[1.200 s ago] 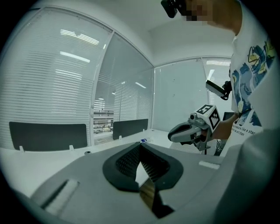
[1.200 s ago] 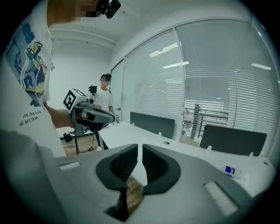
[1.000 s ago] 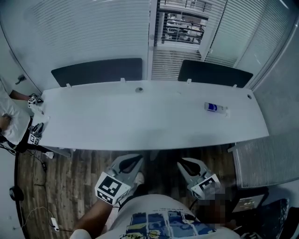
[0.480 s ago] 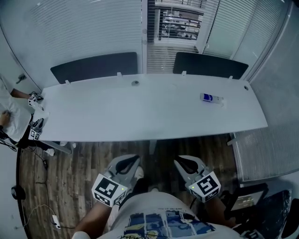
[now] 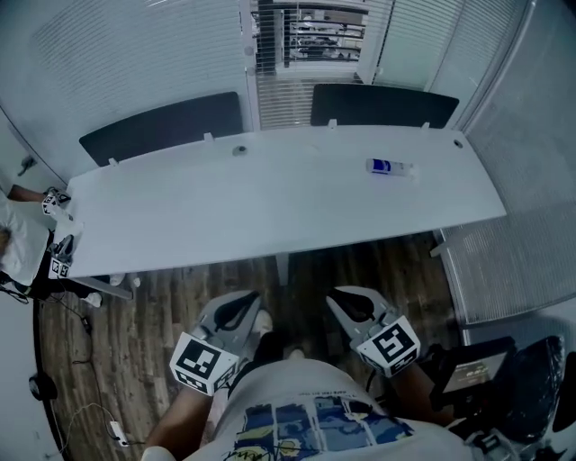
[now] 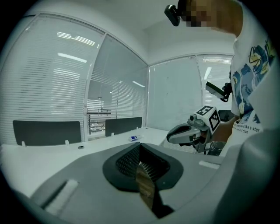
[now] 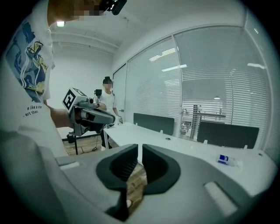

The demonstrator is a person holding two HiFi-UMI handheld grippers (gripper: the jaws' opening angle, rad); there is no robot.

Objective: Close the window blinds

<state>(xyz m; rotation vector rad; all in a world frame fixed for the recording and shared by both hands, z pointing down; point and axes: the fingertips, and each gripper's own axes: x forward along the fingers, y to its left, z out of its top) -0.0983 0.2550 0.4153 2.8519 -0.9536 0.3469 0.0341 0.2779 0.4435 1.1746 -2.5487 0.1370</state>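
White slatted blinds (image 5: 144, 54) cover the window wall behind the long table. In the middle, a narrow section (image 5: 310, 27) has open slats that show the outside. My left gripper (image 5: 243, 304) and right gripper (image 5: 346, 302) hang side by side close to my body over the wooden floor, short of the table and far from the blinds. In the left gripper view the left gripper (image 6: 139, 148) has its jaws together and holds nothing; the right gripper (image 6: 186, 133) shows beside it. In the right gripper view the right gripper (image 7: 140, 151) also looks shut and empty.
A long white table (image 5: 270, 216) stands between me and the window, with two dark partition panels (image 5: 162, 135) along its far edge and a small blue-and-white item (image 5: 389, 167) on it. A person (image 7: 107, 98) stands at the table's left end. A dark chair (image 5: 531, 387) is at my right.
In the head view the table, the small item and the blinds have slid up and to the left, and more floor shows before the table. Both grippers stay shut near my body.
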